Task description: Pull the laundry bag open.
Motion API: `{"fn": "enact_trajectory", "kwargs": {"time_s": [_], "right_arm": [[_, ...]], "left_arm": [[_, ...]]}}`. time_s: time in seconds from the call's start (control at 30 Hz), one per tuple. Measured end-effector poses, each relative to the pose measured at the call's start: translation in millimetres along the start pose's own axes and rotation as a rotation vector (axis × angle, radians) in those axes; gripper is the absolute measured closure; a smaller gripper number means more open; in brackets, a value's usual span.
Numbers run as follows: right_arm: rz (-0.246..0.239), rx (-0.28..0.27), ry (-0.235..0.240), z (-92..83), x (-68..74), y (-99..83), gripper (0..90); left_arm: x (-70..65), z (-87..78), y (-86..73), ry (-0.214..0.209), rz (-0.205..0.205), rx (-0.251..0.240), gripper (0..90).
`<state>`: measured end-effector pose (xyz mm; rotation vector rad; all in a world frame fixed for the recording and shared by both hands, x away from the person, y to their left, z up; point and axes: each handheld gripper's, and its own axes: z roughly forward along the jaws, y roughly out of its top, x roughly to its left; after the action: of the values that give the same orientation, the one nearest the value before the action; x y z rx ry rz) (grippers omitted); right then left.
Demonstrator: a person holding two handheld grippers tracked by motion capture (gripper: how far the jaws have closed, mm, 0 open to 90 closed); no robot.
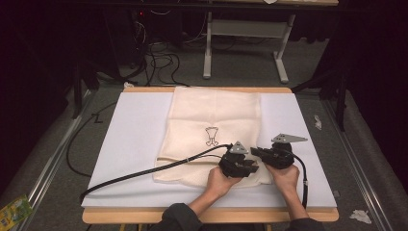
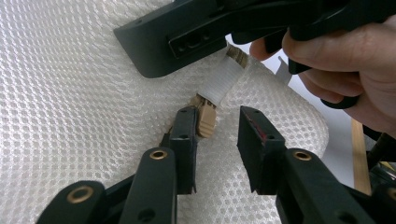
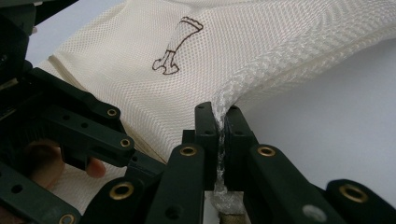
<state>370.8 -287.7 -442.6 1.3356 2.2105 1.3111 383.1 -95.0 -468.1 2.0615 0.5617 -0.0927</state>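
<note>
Mesh bag [image 1: 211,120] is lying flat on the white table cover [image 1: 134,144]. Right gripper [image 3: 223,126] is pinching its edge between closed jaws, while left gripper [image 2: 215,135] is standing open around the zipper pull [image 2: 207,119].

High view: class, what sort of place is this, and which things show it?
Probably a lab or recording workspace: a white work board on a wooden table, loose cables on grey carpet, dark surroundings, and a cream mesh bag laid out.
</note>
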Motion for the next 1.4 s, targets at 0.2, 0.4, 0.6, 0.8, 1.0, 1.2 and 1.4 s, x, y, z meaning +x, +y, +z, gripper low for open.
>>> {"fn": "enact_trajectory", "kwargs": {"time_s": [0.2,0.4,0.6,0.8,1.0,1.2,1.4], "right_arm": [[-0.002,0.001,0.000,0.2,0.2,0.2,88.0],[-0.002,0.000,0.001,0.3,0.3,0.2,88.0],[-0.002,-0.003,0.001,0.2,0.2,-0.2,88.0],[-0.006,-0.007,0.004,0.4,0.6,-0.1,88.0],[-0.008,-0.008,0.006,0.3,0.6,0.1,87.9],[-0.005,-0.011,0.007,-1.7,-1.2,-1.0,87.9],[0.000,-0.007,0.002,-5.6,-4.7,-2.0,87.9]], "left_arm": [[0.0,0.7,-0.7,0.004,0.000,0.005,74.3],[0.6,0.6,-0.1,0.007,-0.011,0.008,77.2],[2.2,1.2,0.5,0.014,-0.017,0.016,81.1],[2.6,-1.2,2.4,0.020,-0.013,0.029,85.5],[2.2,-1.9,2.2,0.017,-0.008,0.029,86.5],[1.6,-4.8,4.1,0.022,0.004,0.033,86.8],[0.3,-7.9,5.2,0.020,0.021,0.035,87.0]]}}
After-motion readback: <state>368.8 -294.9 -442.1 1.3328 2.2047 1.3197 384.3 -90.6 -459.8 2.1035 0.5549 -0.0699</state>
